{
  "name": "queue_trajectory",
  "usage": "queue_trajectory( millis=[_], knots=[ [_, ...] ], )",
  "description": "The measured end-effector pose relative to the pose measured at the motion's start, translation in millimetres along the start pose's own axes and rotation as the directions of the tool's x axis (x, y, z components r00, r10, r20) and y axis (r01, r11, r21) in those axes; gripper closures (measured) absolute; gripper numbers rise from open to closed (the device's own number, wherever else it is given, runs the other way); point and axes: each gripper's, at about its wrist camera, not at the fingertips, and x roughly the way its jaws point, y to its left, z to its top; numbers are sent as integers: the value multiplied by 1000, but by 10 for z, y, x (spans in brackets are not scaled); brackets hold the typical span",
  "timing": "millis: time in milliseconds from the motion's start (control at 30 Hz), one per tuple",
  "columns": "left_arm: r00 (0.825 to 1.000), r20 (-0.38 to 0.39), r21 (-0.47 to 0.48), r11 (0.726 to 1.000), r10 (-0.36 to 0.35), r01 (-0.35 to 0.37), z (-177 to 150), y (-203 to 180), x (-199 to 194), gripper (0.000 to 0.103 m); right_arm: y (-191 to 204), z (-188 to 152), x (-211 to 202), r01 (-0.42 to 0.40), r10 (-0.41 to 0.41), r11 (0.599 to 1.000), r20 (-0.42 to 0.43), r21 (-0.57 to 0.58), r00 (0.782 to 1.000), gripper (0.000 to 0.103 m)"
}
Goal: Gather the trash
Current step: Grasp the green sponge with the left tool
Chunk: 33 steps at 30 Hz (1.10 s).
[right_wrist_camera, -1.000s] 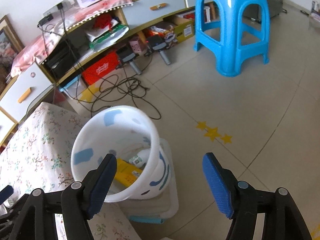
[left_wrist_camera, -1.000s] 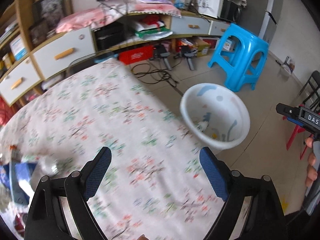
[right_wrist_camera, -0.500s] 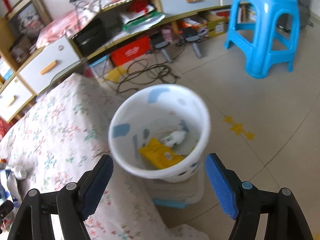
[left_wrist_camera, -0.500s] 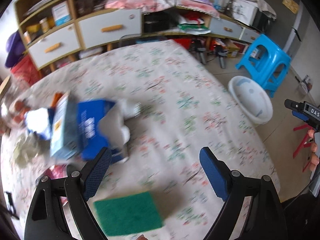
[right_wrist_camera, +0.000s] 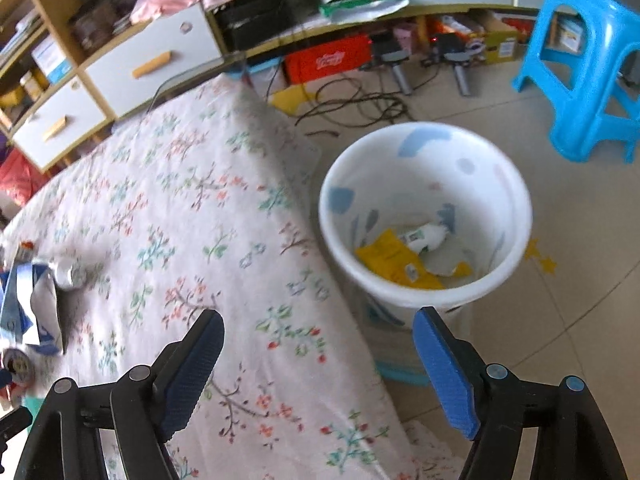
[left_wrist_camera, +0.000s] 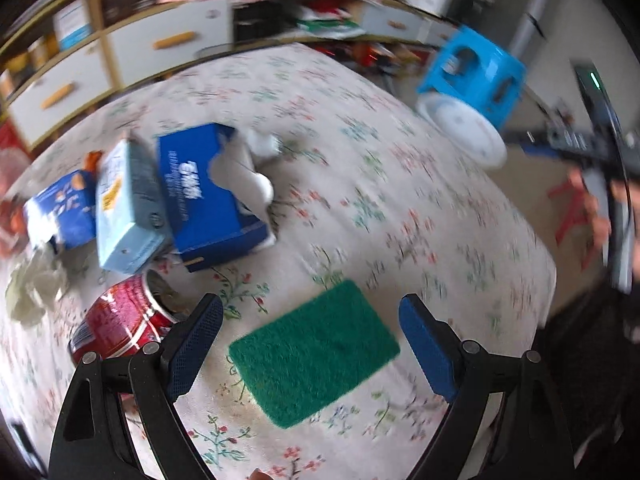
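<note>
Left wrist: spread, empty jaws above fuzzy green rectangular sponge [left_wrist_camera: 314, 354]; right jaws likewise released.

- Straight ahead of the left gripper [left_wrist_camera: 310, 320], between its spread fingers, lies a green scouring pad [left_wrist_camera: 314, 354]; past it the floral tablecloth [left_wrist_camera: 360, 184] is bare.
- Ahead-left, a red can [left_wrist_camera: 120, 320] lies just beside the left finger, and the dark blue box [left_wrist_camera: 204, 196], pale blue carton [left_wrist_camera: 128, 208] and crumpled paper [left_wrist_camera: 32, 288] crowd that side.
- Ahead of the right gripper [right_wrist_camera: 318, 334], the white bin [right_wrist_camera: 426, 216] stands open-mouthed, close against the table edge.
- Beyond, a blue stool [right_wrist_camera: 588, 68] and floor cables [right_wrist_camera: 360, 104] stand clear of the bin.
</note>
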Motion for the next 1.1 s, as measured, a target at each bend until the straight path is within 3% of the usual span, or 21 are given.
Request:
queue_trajectory(
  millis=[233, 500, 667, 867, 1100],
  knots=[
    [997, -71, 190, 982, -4, 18, -142, -137, 178, 12, 93, -94, 37, 15, -16, 999, -16, -42, 1000, 22],
    [995, -103, 216, 976, -16, 38, -95, -105, 296, 12, 80, -156, 76, 23, -25, 999, -39, -38, 999, 22],
    [991, -127, 280, 960, 33, 4, -164, -180, 361, 12, 90, -184, 90, 29, -30, 999, -45, -35, 999, 22],
    [996, -84, 168, 986, 17, -2, -143, -49, 252, 22, 112, -201, 97, 31, -32, 999, -47, -35, 998, 22],
    [999, 41, -20, 999, 32, -31, -159, 160, -133, 25, 216, -199, 110, 27, -29, 999, -45, -42, 999, 22]
  ],
)
